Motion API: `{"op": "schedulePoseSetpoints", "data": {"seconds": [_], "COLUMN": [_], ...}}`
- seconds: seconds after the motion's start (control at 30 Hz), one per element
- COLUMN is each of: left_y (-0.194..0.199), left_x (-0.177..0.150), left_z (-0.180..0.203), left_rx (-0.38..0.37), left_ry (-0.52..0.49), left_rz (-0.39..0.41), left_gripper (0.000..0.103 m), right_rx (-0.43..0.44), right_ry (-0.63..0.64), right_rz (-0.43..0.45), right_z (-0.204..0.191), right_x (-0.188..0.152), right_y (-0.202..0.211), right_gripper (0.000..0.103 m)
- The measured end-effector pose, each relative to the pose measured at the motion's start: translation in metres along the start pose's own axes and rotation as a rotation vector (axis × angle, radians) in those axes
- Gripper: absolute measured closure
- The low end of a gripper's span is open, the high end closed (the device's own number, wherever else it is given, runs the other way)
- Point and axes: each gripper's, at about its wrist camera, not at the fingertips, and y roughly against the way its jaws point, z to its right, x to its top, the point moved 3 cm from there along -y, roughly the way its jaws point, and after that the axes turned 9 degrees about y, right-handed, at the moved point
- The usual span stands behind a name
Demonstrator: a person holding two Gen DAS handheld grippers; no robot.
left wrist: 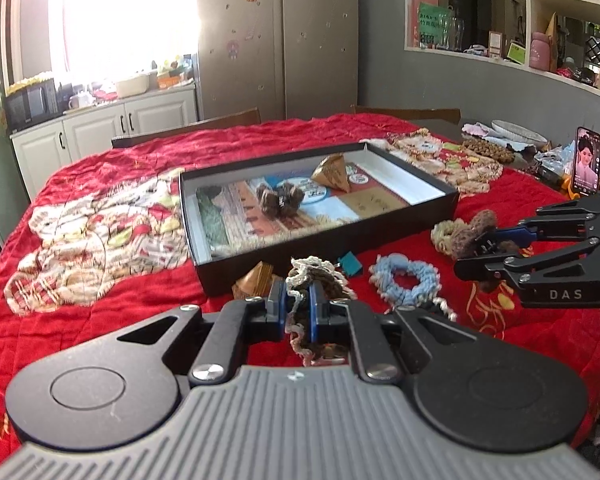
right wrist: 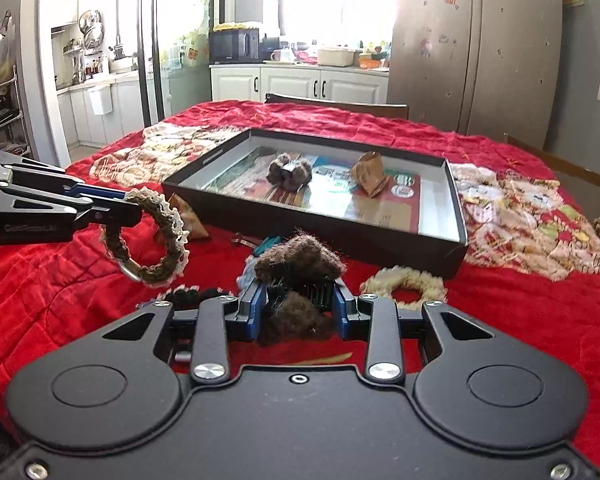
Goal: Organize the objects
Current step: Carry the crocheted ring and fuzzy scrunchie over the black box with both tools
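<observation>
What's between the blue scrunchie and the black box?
Only bare red cloth separates the blue scrunchie from the black box, seen in the left wrist view.

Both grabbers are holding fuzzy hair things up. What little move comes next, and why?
Probably carry both forward over the black box and let go. The left gripper pinches a lace-edged scrunchie, the right gripper a brown fuzzy clip, and a similar brown clip already lies inside.

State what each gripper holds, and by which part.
Left gripper: olive crocheted scrunchie, pinched across its band. Right gripper: furry brown claw clip, clamped across its comb-like middle.
</observation>
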Motion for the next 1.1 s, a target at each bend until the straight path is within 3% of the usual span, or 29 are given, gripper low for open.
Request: {"op": "schedulePoseSetpoints", "data": {"seconds": [0.73, 1.1], "left_y": [-0.001, -0.032], "left_x": [0.074, 0.099], "left_z": [0.000, -0.002], "left_rx": [0.036, 0.045], "left_ry": [-0.042, -0.028], "left_rz": [0.160, 0.158], "left_gripper": [0.089, 0.089], "right_rx": [-0.112, -0.151], "right_ry": [0.035, 0.011], "right_rz": [0.102, 0.082], "right_z": [0.038, 0.061], "right_x": [0.071, 0.095], "right_y": [-0.015, -0.053], "right_gripper": [0.070, 0.070]}}
